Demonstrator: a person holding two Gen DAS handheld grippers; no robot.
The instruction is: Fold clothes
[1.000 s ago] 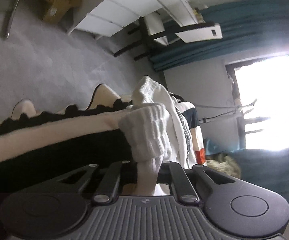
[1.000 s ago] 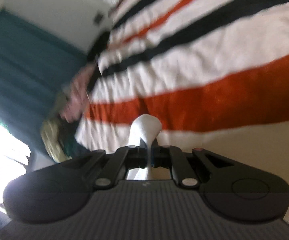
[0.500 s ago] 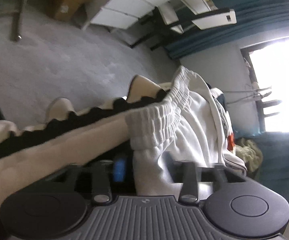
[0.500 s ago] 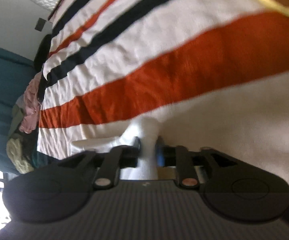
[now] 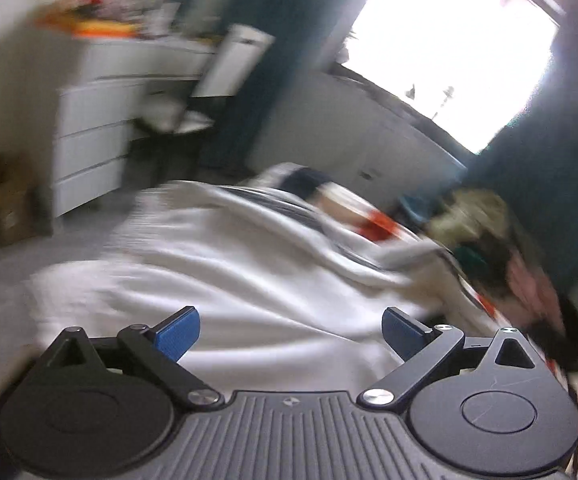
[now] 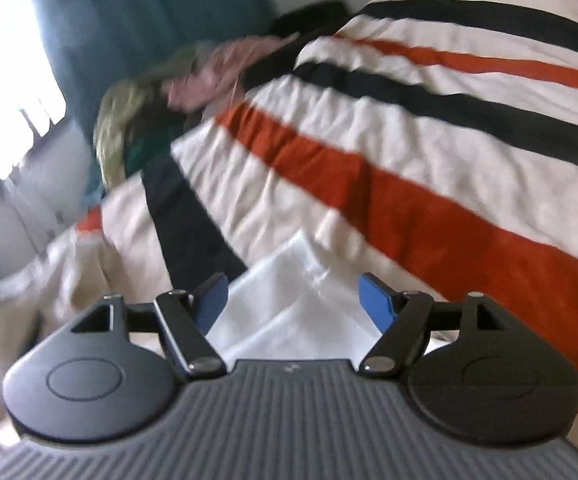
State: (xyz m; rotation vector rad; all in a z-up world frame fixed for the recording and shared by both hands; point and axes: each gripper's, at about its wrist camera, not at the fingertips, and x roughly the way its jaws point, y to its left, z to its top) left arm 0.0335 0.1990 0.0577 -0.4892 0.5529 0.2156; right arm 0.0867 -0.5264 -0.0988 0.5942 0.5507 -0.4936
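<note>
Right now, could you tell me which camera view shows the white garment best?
The left wrist view: the white garment spreads across the bed there, nearly all visible though blurred. The right wrist view shows only a folded white corner between the opening jaws, lying on the striped blanket.

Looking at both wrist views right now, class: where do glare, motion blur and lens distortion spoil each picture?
Left wrist view: the window is blown out white, the drawers and white garment smear with motion. Right wrist view: window glare at the left edge, the striped bedcover blurs and bulges with fisheye curvature.
</note>
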